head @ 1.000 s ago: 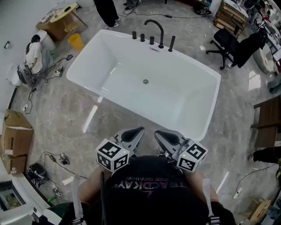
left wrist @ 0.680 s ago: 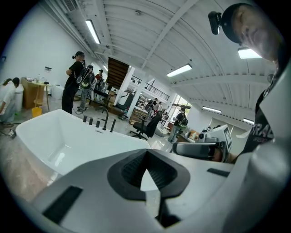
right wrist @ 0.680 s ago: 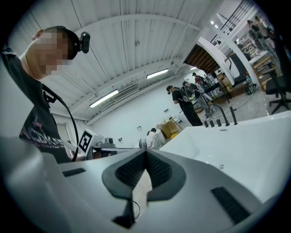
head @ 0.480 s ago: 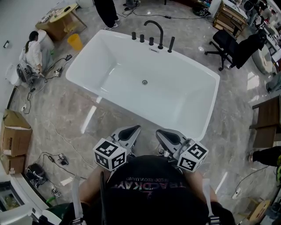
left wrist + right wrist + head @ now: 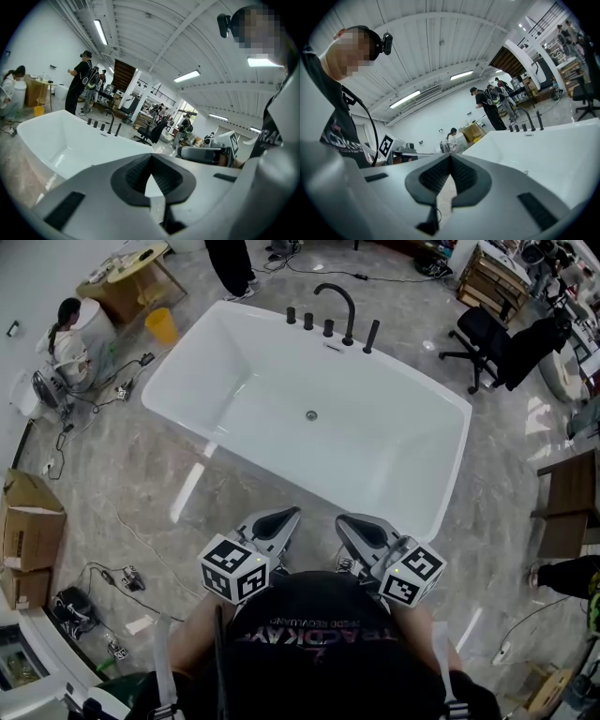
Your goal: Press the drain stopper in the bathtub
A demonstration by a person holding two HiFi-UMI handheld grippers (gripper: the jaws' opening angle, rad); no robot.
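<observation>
Head view shows the drain stopper (image 5: 311, 415) lying in the middle of the floor of the white bathtub (image 5: 234, 352), well apart from both grippers. A black faucet (image 5: 336, 298) stands on the tub's far rim. The left gripper (image 5: 278, 521) and right gripper (image 5: 358, 526) are held side by side outside the near rim, close to the person's chest, above the marble floor (image 5: 141, 484). Each gripper's jaws meet tip to tip with nothing between them.

Grey marble floor (image 5: 122, 474), cardboard boxes (image 5: 33, 535), black office chair (image 5: 483, 334), ceiling striplights (image 5: 186, 76)
</observation>
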